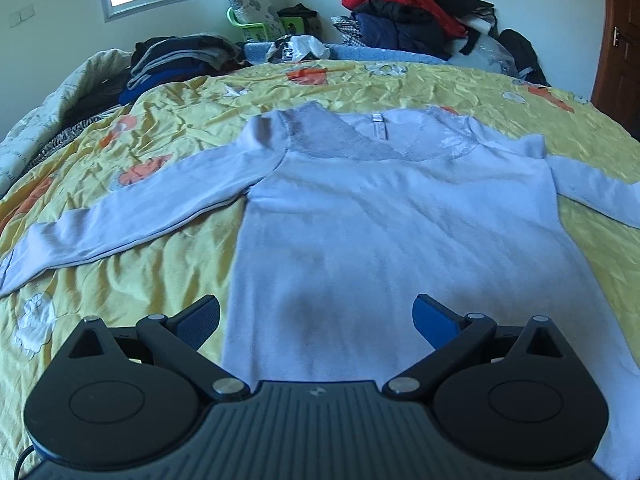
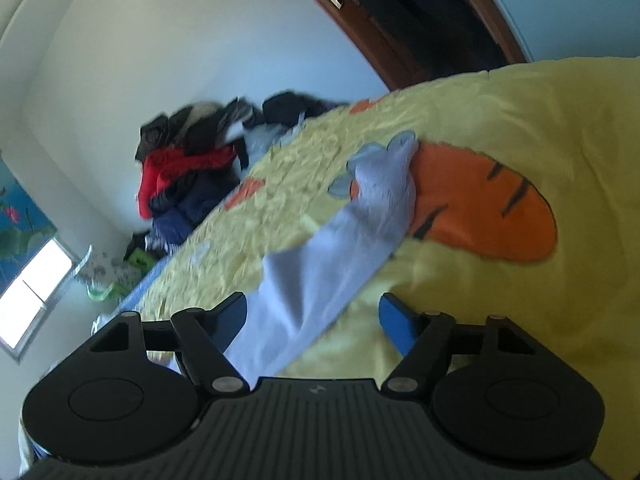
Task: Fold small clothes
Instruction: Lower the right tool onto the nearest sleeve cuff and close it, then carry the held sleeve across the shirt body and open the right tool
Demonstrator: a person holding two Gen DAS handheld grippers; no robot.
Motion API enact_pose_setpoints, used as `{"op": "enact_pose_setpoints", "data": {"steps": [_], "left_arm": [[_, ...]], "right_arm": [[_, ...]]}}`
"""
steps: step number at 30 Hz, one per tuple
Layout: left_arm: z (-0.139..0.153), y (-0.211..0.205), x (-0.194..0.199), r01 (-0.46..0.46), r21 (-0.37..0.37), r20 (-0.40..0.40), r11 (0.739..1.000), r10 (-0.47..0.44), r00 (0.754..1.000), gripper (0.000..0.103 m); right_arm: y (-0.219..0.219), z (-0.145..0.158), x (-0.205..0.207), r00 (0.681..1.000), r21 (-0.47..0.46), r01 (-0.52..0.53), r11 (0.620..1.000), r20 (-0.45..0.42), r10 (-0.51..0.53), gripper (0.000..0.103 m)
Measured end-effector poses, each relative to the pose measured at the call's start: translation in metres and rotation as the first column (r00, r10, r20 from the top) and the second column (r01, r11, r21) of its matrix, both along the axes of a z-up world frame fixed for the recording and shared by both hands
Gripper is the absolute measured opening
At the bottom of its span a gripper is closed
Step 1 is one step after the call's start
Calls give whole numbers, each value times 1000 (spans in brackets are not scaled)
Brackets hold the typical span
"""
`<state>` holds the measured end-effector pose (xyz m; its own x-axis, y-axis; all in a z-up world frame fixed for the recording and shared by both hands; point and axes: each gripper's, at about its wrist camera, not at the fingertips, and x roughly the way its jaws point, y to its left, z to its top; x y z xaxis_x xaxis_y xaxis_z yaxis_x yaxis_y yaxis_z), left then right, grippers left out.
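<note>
A pale lavender long-sleeved top [image 1: 384,216] with a lace V-neck lies flat on the yellow bedspread [image 1: 160,128], both sleeves spread out sideways. My left gripper [image 1: 316,320] is open and empty, hovering over the top's lower hem. In the right wrist view, tilted and blurred, one sleeve [image 2: 340,248] of the top runs away from me across the bedspread [image 2: 520,320]. My right gripper [image 2: 314,322] is open, its fingers either side of the sleeve's near part, holding nothing.
Piles of dark and red clothes [image 1: 412,16] sit at the far side of the bed, with more folded dark clothes [image 1: 180,60] at far left. A green basket [image 1: 256,28] stands under the window. A wooden door [image 1: 620,60] is at right.
</note>
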<state>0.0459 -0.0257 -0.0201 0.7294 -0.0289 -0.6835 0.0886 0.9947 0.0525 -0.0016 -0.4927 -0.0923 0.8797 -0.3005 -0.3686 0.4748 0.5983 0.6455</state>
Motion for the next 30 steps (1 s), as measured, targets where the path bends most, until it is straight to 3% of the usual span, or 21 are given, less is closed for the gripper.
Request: {"op": "enact_pose_setpoints", "data": {"steps": [6, 9, 11, 12, 14, 18, 23, 30], "left_arm": [[8, -5, 0, 12, 9, 26, 1000, -12, 1000, 103], [8, -6, 1, 14, 11, 29, 1000, -14, 999, 103], [8, -6, 1, 13, 14, 29, 1000, -13, 999, 103], [8, -6, 2, 10, 19, 29, 1000, -11, 1000, 103], [6, -4, 3, 3, 23, 30, 1000, -4, 1000, 103], [3, 3, 8, -14, 27, 29, 1000, 13, 999, 103], [-1, 9, 12, -30, 18, 23, 999, 29, 999, 103], [-2, 16, 10, -41, 43, 44, 998, 39, 998, 103]], "right_arm": [[-34, -8, 22, 992, 10, 124, 992, 30, -124, 53], [-58, -15, 31, 984, 84, 169, 982, 42, -173, 28], [-74, -22, 38, 978, 161, 197, 967, 32, -205, 4], [-80, -25, 39, 976, 196, 206, 959, 32, -217, 0], [-85, -26, 42, 974, 228, 206, 951, 47, -223, 1], [-73, -12, 52, 981, 171, 182, 968, 42, -191, 5], [-37, 17, 68, 996, 82, 52, 995, 71, -58, 5], [37, 44, 114, 986, -1, -153, 988, 65, 153, 4]]}}
